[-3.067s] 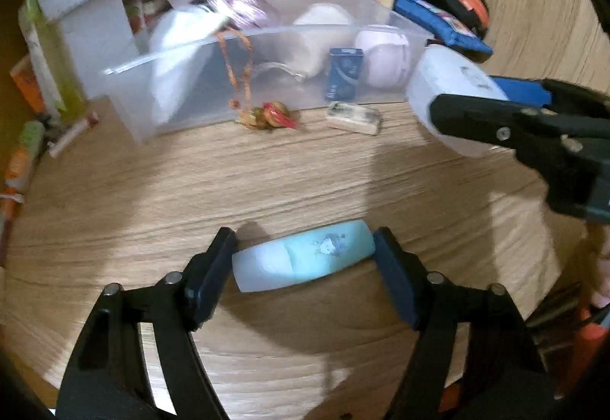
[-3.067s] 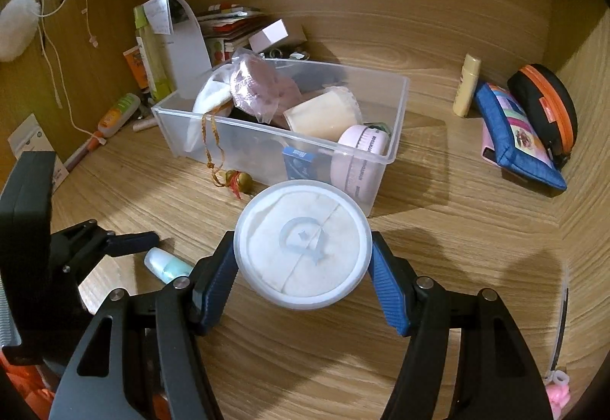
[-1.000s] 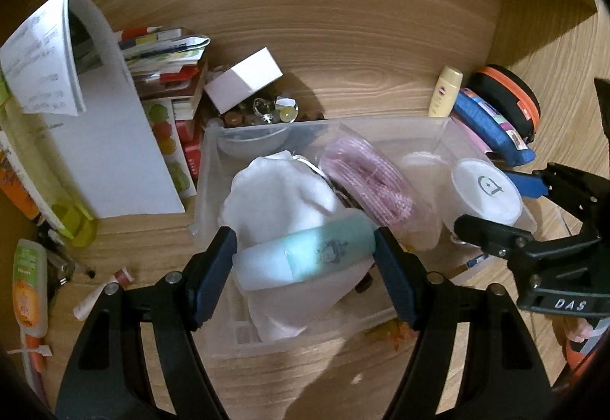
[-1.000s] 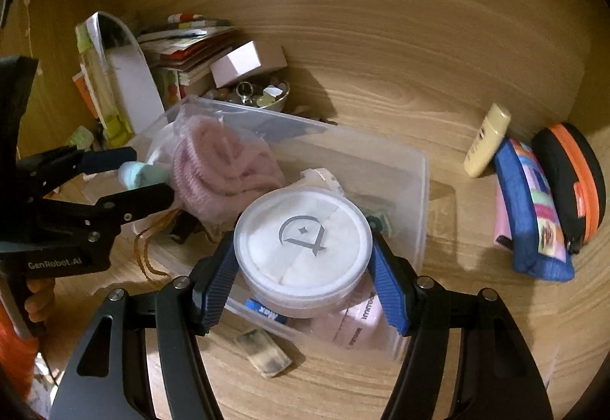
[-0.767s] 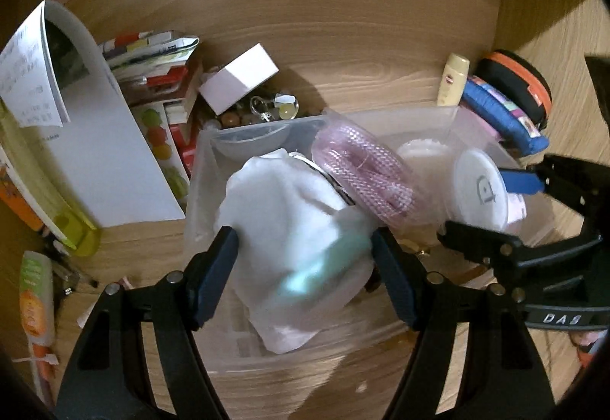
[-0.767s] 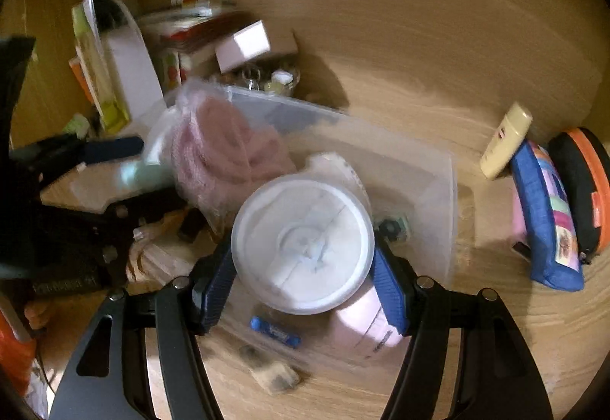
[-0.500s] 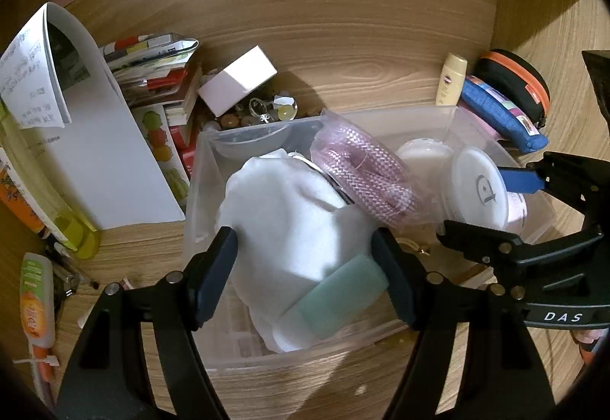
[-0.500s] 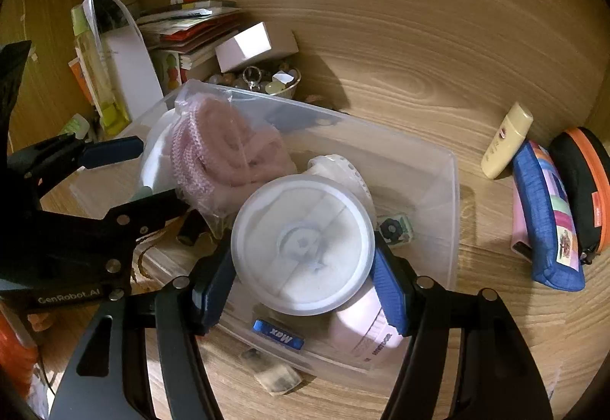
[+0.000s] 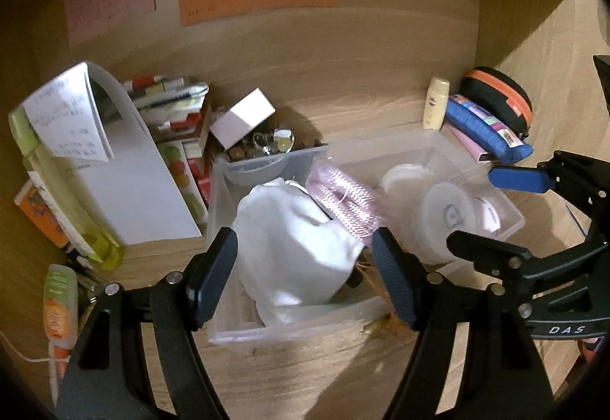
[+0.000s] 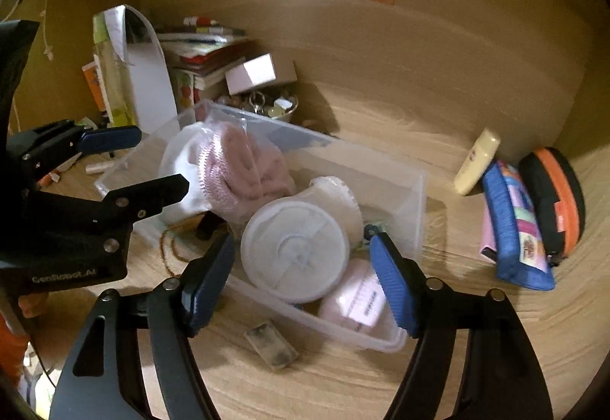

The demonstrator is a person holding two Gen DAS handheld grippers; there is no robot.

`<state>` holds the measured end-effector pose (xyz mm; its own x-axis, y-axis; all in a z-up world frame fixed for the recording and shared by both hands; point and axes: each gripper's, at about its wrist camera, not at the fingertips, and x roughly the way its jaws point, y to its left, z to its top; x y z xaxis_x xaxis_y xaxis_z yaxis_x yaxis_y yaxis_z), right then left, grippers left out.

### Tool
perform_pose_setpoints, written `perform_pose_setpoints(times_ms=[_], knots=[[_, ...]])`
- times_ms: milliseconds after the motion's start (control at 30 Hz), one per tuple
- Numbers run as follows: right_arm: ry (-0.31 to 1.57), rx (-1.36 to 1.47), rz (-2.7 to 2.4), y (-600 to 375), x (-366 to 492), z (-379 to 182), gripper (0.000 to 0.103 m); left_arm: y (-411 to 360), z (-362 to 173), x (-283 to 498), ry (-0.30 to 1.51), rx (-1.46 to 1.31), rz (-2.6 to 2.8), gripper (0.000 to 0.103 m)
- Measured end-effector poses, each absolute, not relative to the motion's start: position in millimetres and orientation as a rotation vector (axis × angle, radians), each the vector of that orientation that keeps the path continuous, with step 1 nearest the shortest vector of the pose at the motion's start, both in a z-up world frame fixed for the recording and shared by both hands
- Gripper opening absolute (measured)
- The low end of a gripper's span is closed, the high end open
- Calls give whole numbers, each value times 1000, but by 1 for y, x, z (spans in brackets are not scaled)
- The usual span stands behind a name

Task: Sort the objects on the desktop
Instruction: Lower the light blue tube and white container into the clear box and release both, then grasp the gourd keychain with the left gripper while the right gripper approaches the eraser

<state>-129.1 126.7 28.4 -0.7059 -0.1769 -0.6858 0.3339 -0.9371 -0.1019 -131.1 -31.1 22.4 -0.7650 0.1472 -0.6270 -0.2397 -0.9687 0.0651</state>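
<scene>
A clear plastic bin [image 9: 427, 143] [image 10: 415, 198] stands on the wooden desk. It holds a white cloth [image 9: 293, 240], a bagged pink item [image 9: 349, 200] [image 10: 244, 160], a pink jar [image 10: 358, 301] and the round white container [image 10: 295, 250] [image 9: 446, 219], which lies in the bin. The pale green tube is hidden. My left gripper [image 9: 307, 275] is open and empty above the bin's near left part. My right gripper [image 10: 301, 282] is open, its fingers apart from the round container.
A small eraser-like block [image 10: 270, 343] lies in front of the bin. A cream bottle [image 10: 476, 160], blue pouch [image 10: 511, 225] and orange-black case [image 10: 553, 198] sit right. Books, a white folder [image 9: 126, 168], a white box [image 9: 242, 116] and trinket bowl stand behind left.
The left gripper let the green tube fall into the bin and is now empty. The right gripper opened and released the round white container into the bin. Both pulled back slightly.
</scene>
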Motion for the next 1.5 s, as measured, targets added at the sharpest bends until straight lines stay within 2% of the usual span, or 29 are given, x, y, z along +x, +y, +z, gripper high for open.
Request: perform_pose_setpoints(times_ms=[100, 167, 533, 967, 1000, 1067, 1200, 1267, 1367, 1500], knots=[[298, 1018, -2669, 132, -120, 35, 71, -29, 27, -122, 226, -940, 2774, 75], [281, 1015, -2682, 136, -115, 39, 71, -28, 30, -116, 227, -922, 2774, 83], [267, 1037, -2676, 153, -89, 39, 72, -22, 25, -88, 242, -935, 2751, 94], [259, 1242, -2543, 162, -90, -18, 70, -24, -32, -95, 155, -1194, 2586, 93], [261, 1256, -2528, 160, -92, -22, 69, -23, -36, -97, 147, -1211, 2574, 93], [267, 1276, -2501, 157, -95, -28, 61, -21, -41, -101, 141, -1238, 2551, 82], [276, 1299, -2453, 151, -103, -36, 50, -16, -50, -110, 144, -1290, 2512, 75], [288, 1300, -2436, 148, -106, -37, 49, -15, -53, -113, 122, -1308, 2486, 70], [311, 1307, -2406, 142, -110, -41, 45, -14, -55, -116, 103, -1319, 2480, 69], [352, 1309, -2371, 131, -117, -43, 33, -16, -59, -121, 55, -1334, 2467, 69]])
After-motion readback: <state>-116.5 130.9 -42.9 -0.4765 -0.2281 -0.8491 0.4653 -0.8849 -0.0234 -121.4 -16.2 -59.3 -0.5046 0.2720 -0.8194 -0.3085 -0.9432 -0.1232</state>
